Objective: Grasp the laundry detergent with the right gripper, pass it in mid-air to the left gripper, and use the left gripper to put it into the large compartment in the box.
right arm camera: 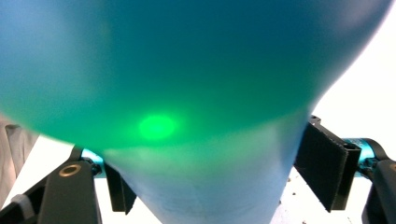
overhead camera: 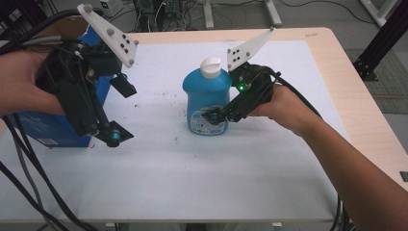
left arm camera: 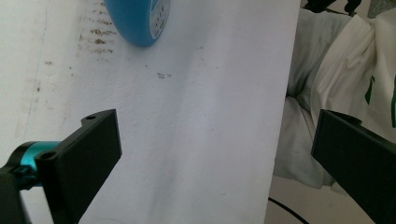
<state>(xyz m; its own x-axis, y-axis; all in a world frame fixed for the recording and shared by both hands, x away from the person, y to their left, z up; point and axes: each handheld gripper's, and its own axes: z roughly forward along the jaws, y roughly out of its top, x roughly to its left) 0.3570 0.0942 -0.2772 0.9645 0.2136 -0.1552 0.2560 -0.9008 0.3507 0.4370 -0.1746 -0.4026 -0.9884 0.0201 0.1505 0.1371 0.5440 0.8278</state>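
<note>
Behind right gripper (overhead camera: 212,117) — bottle (overhead camera: 207,91) label, perhaps.

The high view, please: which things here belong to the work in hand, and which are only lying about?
In the work:
- blue bottle with white cap, upright on the table
- right gripper, jaws around the bottle's lower body

Lying about:
- blue box at the left edge
- left gripper, jaws wide apart, holding nothing
- white mat
</note>
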